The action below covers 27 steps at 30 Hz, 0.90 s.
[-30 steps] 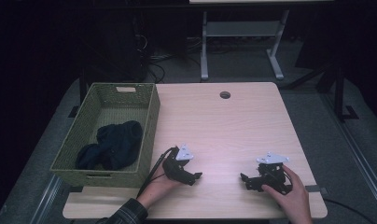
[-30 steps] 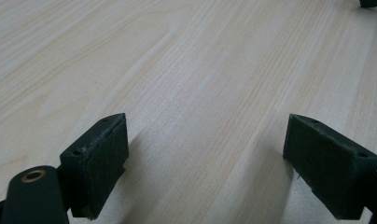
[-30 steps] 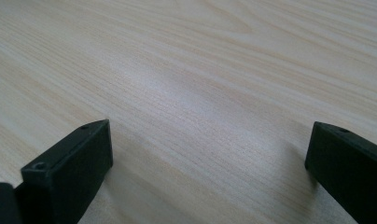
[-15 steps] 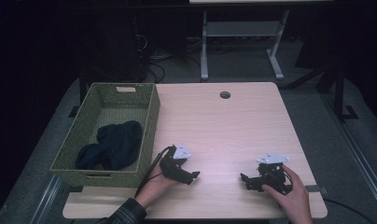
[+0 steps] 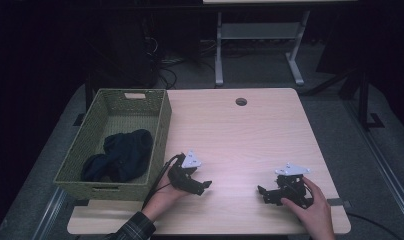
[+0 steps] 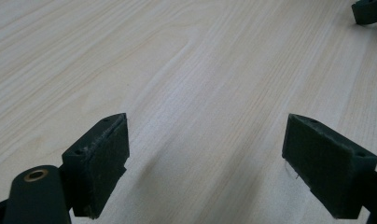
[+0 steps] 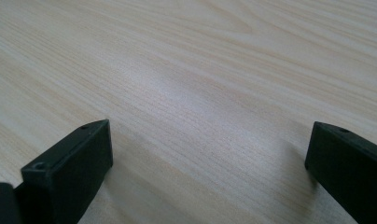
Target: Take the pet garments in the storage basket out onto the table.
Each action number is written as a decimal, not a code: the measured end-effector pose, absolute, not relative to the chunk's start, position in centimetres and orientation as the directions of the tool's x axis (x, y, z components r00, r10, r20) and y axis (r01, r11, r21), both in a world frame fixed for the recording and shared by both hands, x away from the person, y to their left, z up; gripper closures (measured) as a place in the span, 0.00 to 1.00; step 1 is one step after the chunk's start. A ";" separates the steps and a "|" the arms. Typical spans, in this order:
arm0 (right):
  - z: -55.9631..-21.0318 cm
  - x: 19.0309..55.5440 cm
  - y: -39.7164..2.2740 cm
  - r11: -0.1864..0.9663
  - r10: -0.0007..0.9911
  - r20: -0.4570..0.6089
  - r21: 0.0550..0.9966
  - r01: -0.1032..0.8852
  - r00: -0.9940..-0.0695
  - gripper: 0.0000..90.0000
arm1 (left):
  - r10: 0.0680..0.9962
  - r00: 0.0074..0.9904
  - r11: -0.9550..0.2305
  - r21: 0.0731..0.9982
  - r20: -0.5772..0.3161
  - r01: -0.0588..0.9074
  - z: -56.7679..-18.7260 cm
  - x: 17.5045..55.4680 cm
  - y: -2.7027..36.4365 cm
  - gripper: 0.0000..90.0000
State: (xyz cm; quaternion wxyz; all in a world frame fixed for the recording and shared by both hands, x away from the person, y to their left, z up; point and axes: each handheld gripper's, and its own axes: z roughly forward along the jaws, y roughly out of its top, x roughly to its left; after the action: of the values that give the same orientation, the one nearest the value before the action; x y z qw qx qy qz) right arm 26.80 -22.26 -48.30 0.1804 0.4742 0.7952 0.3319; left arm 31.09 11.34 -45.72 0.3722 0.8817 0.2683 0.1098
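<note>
My left gripper (image 5: 204, 186) rests low on the light wooden table (image 5: 240, 135), just right of the green woven basket (image 5: 159, 122), held by a hand with a plaid sleeve. Its jaws stand wide apart with bare wood between them; its pads (image 6: 105, 156) show in the left gripper view. My right gripper (image 5: 264, 194) lies near the table's front right, pointing left, open and holding nothing. Its fingers (image 7: 70, 165) frame bare tabletop in the right gripper view. Dark blue cloth (image 5: 122, 154) lies bunched inside the basket.
A round cable hole (image 5: 241, 101) sits at the table's far edge. Beyond the table stand a grey metal frame (image 5: 260, 35) and cables on a dark floor. The tip of the right gripper (image 6: 369, 10) shows at the top right of the left gripper view.
The left gripper has shifted slightly toward the front of the table. The right gripper has stayed put.
</note>
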 end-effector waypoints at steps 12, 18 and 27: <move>-48.3 26.8 -22.3 0.330 0.874 0.028 0.699 0.634 -0.485 0.00 | 0.547 0.837 -0.577 0.717 -0.018 0.392 -45.2 31.0 11.4 0.16; -48.3 26.8 -22.3 0.330 0.874 0.028 0.699 0.634 -0.485 0.00 | 0.546 0.838 -0.579 0.720 -0.007 0.383 -44.8 31.1 11.4 0.16; -48.3 26.8 -22.3 0.330 0.874 0.028 0.699 0.635 -0.485 0.00 | 0.542 0.840 -0.595 0.704 -0.003 0.387 -44.5 31.1 11.3 0.16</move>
State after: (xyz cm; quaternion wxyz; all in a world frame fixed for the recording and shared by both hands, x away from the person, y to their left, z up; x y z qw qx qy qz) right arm 26.80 -22.26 -48.29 0.1803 0.4743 0.7952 0.3319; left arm 31.06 11.28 -44.46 0.3657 0.8868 0.2618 0.1060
